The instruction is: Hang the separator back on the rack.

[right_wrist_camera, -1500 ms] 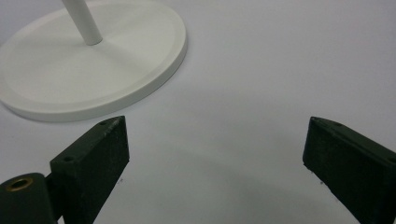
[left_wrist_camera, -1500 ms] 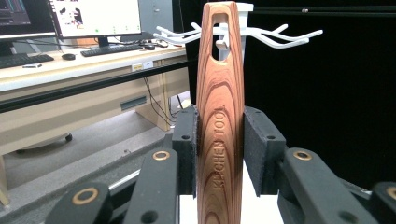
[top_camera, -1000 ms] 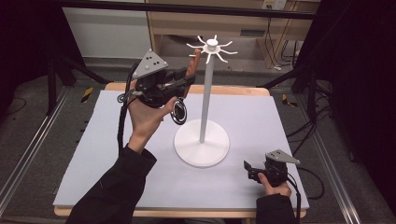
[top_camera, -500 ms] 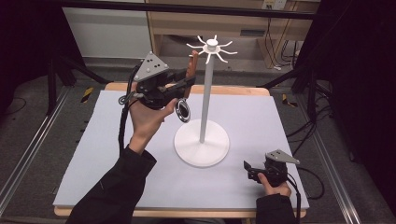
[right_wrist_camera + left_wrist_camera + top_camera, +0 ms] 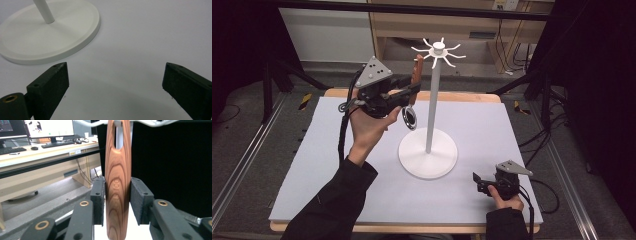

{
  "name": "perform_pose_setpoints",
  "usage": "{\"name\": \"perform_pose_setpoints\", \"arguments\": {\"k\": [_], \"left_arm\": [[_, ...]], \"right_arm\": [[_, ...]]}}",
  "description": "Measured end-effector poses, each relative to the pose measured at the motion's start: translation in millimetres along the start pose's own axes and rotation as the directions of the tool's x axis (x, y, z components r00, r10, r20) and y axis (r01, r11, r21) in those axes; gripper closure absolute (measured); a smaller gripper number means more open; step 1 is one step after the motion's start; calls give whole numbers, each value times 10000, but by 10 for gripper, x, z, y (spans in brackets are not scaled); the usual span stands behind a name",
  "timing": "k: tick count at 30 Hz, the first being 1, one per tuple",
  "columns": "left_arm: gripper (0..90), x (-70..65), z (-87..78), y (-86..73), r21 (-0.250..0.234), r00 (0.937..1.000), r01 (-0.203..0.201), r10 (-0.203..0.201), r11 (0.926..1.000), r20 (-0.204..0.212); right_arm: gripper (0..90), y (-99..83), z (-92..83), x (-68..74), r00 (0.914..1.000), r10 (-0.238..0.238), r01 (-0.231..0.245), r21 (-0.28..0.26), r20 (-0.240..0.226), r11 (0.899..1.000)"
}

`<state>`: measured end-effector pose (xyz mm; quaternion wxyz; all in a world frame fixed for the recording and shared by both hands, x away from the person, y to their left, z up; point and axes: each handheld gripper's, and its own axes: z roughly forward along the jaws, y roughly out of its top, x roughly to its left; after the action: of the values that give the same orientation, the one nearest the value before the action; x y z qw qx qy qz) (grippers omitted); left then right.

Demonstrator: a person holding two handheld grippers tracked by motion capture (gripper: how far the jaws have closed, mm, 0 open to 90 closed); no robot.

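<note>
The left gripper (image 5: 117, 197) has the wooden-handled utensil (image 5: 117, 182) between its jaws, which have just been opening; one pad touches the handle, and a sliver of gap shows at the other. The handle's slot sits over a prong of the white rack (image 5: 437, 50) just above. To finish well, ease the jaws wider, then draw straight back without nudging the handle. The right gripper (image 5: 115, 85) rests wide open on the desk (image 5: 492, 130), holding nothing.

Overhead plus two close tong-mounted cameras
</note>
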<state>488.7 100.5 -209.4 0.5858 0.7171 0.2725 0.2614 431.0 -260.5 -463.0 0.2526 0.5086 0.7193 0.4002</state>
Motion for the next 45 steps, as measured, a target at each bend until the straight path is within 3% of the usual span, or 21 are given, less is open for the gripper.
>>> {"name": "perform_pose_setpoints", "arguments": {"k": [5, 12, 13, 19, 24, 26, 33, 36, 37, 38, 39, 40, 45], "left_arm": [[598, 26, -12, -32, 270, 9999, -86, 88, 9996, -75], [501, 82, -68, -122, 150, 9996, -259, 261, 9996, -88], [496, 73, -97, -149, 321, 9999, -21, 25, 9995, -123], [442, 115, -205, -287, 664, 9998, 167, -158, 9977, -142], [416, 194, -334, -493, 949, 9992, 171, -137, 9953, -363], [406, 230, -399, -651, 1172, 9989, 232, -184, 9928, -420], [384, 301, -481, -982, 1632, 9981, 371, -285, 9859, -546], [376, 341, -509, -1188, 1942, 9969, 598, -485, 9791, -624], [374, 341, -509, -1188, 1942, 9969, 598, -485, 9791, -624], [372, 357, -519, -1309, 2135, 9962, 648, -507, 9748, -707], [371, 357, -519, -1309, 2135, 9962, 648, -507, 9748, -707], [369, 372, -532, -1415, 2314, 9956, 748, -596, 9700, -719], [361, 404, -568, -1591, 2553, 9941, 934, -759, 9623, -779]], "right_arm": [[74, 2, 5, -4, 10000, -23, 23, 10, -31, 10000], [73, 5, -7, -5, 10000, 69, -69, 8, -46, 10000], [73, 5, -4, -6, 10000, 63, -63, -2, -27, 10000], [73, 3, 2, -6, 10000, 33, -33, 23, -7, 10000], [73, 0, 11, -12, 10000, -26, 25, 77, 71, 10000], [73, -2, 17, -11, 10000, -28, 28, 105, 68, 9999], [73, -4, 24, -10, 9999, -112, 111, 166, 84, 9998], [73, -5, 23, -11, 9999, -105, 103, 171, 84, 9998], [73, -5, 23, -11, 9999, -110, 109, 160, 79, 9998], [73, -4, 22, -13, 9999, -105, 104, 148, 70, 9998], [73, -4, 22, -13, 9999, -105, 104, 148, 70, 9998], [73, -4, 18, -13, 10000, -53, 52, 131, 57, 9999], [73, -6, 20, -14, 10000, -63, 62, 145, 69, 9999]]}}
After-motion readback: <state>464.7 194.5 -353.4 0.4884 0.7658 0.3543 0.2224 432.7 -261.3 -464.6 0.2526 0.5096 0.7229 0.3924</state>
